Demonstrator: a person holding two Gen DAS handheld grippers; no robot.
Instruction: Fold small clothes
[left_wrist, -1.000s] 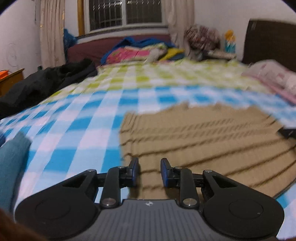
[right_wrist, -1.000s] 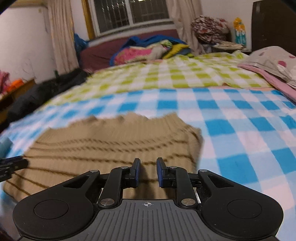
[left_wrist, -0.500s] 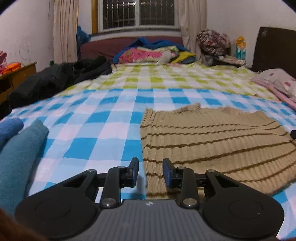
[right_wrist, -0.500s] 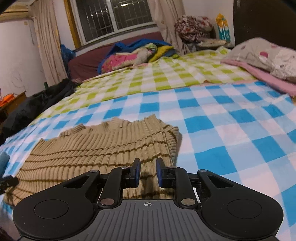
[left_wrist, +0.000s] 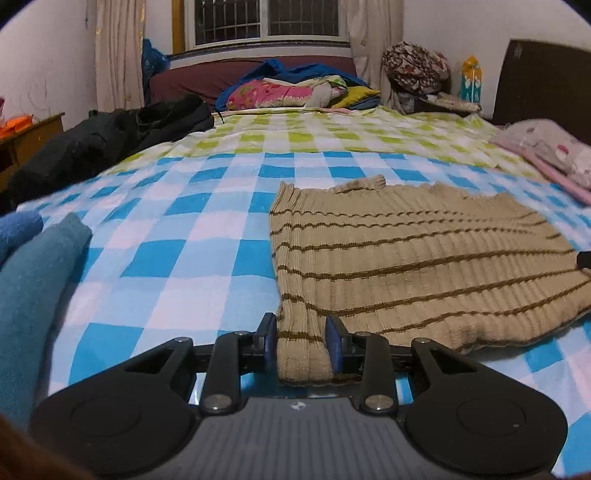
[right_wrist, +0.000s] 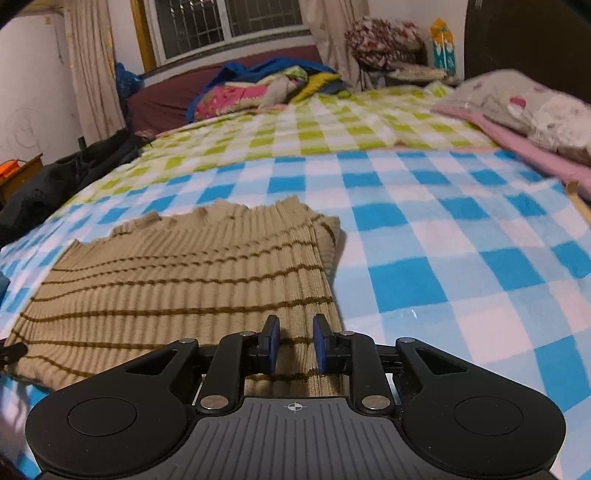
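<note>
A tan ribbed sweater with thin brown stripes (left_wrist: 406, 258) lies flat on the blue-and-white checked bedsheet (left_wrist: 177, 266). My left gripper (left_wrist: 301, 332) is open, its blue-padded fingers on either side of the sweater's near-left corner. The sweater also shows in the right wrist view (right_wrist: 177, 288). My right gripper (right_wrist: 295, 334) is open, its fingers over the sweater's near-right edge. The tip of the right gripper shows at the right edge of the left wrist view (left_wrist: 583, 258).
Folded teal and blue clothes (left_wrist: 33, 280) lie at the near left. A black jacket (left_wrist: 96, 147) lies along the bed's left side. A heap of colourful bedding (left_wrist: 295, 92) is at the far end. A pillow and pink cloth (right_wrist: 524, 110) lie at the right.
Both grippers have come down toward the sweater's near edge. The left gripper's fingers now straddle the near-left corner; the right gripper's fingers sit over the near-right edge.
</note>
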